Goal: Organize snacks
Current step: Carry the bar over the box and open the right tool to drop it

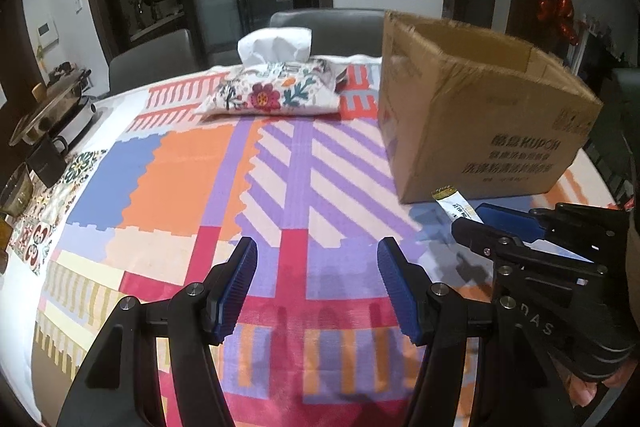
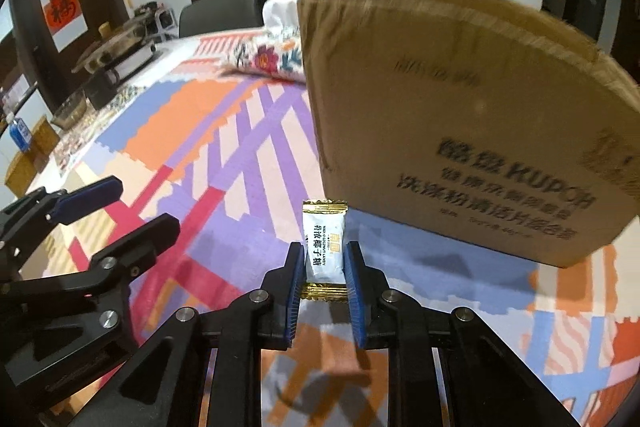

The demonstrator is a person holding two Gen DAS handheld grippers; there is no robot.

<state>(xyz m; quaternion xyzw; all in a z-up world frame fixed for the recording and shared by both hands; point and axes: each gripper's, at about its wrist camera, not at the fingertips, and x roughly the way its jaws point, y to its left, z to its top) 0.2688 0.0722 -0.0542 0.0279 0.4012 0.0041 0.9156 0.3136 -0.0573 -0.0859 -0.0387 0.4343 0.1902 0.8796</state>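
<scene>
Your right gripper (image 2: pixel 323 267) is holding a white, gold-ended candy packet (image 2: pixel 324 247), its fingers (image 2: pixel 297 287) clamped on the packet's long sides. The packet is standing in front of the near wall of the cardboard box (image 2: pixel 460 131), with the box's open top well above it. Your left gripper (image 1: pixel 316 287) is hovering over the patterned surface (image 1: pixel 180 179), its fingers (image 1: pixel 236 291) standing apart with nothing between them.

Risks from here, as a judgement: the grip is taking only the lower part of a slick wrapper, so the packet is liable to pivot or slip if you are swinging it fast. The box wall is rising high and close; too shallow a lift would be driving the packet or the fingers into the cardboard and shoving the light box across the cloth. Your two grippers are working just beside one another, so a sideways move is risking a knock between them.

Containers: the box is standing upright and open-topped, its rim cut rough. Neither view is looking down into it, so you cannot tell what it is holding. Behind it a floral tissue pouch (image 1: pixel 272 91) is lying on the surface with white tissue rising from its top.
</scene>
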